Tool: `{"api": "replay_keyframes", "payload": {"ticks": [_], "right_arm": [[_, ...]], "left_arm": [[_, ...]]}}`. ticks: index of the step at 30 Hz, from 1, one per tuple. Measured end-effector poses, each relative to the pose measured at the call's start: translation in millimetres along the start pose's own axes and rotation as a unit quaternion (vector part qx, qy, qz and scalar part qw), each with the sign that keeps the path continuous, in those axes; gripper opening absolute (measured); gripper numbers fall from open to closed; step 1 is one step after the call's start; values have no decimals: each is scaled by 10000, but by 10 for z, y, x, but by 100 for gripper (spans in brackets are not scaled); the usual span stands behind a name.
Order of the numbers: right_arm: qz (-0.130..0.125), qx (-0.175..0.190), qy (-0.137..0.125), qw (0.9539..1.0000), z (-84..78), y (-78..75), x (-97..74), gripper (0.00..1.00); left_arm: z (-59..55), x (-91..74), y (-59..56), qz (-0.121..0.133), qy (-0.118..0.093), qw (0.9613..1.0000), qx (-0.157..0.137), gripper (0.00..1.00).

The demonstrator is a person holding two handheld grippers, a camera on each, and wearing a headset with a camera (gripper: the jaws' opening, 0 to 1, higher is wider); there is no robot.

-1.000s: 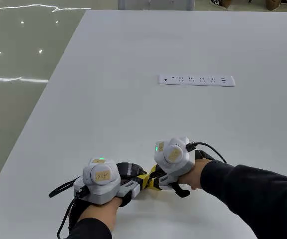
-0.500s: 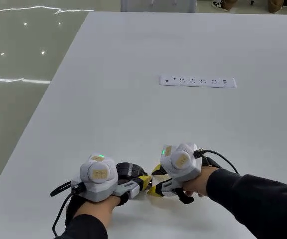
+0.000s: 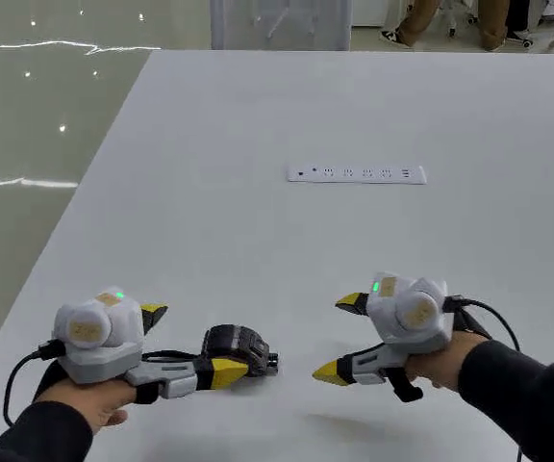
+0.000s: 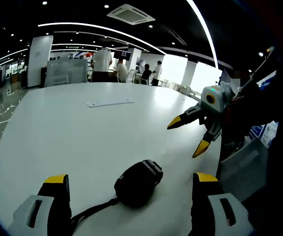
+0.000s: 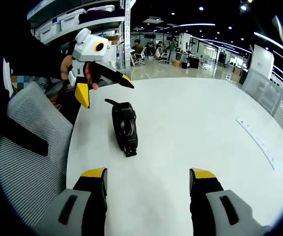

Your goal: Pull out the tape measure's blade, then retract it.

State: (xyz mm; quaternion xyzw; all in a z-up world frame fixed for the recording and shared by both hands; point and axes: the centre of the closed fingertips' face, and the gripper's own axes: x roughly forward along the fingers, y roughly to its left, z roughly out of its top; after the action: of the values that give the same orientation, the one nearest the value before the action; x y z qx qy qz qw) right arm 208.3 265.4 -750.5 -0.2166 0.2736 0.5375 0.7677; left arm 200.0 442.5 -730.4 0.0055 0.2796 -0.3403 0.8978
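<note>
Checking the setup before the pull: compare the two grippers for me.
The left gripper has the tape measure just off its jaw tips; the right gripper is apart from it, with bare table between. Its strap trails into the left gripper's gap, not toward the right gripper. Both are open, hold nothing, and point at each other.

The left gripper and the right gripper look the same. Each one has a round white body and grey and black jaws with pointy yellow tips. Each has a small green light on top and a round tan sticker on its back. A thin black cable comes out of each one. The person wears long black sleeves down to the wrists.
</note>
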Motion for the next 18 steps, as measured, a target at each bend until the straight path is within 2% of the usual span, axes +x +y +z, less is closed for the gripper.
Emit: {"api": "replay_keyframes", "payload": {"ticks": [2,8,10,11,15,17,18], "right_arm": [[-208,70,-62,9997,-54,-55,-173,66],[-592,367,-187,9974,-280,-137,-687,70],[-755,452,-203,9959,-341,-175,-822,71],[-848,494,-239,9949,-373,-190,-918,71],[-1047,704,-293,9916,-513,-207,-1165,77],[-1152,780,-311,9898,-579,-218,-1266,79],[-1183,811,-329,9891,-601,-220,-1302,80]], "left_arm": [[9,-68,-43,-220,-81,9994,-237,100],[-39,-228,51,-159,-8,9999,-32,100],[13,-282,59,-131,-109,9997,-170,100],[69,-321,47,-112,-233,9995,-171,100],[21,-381,19,-79,-158,9998,24,100],[-36,-398,12,-119,-42,9999,-77,100],[-45,-401,13,-107,-53,9999,-50,100]]}}
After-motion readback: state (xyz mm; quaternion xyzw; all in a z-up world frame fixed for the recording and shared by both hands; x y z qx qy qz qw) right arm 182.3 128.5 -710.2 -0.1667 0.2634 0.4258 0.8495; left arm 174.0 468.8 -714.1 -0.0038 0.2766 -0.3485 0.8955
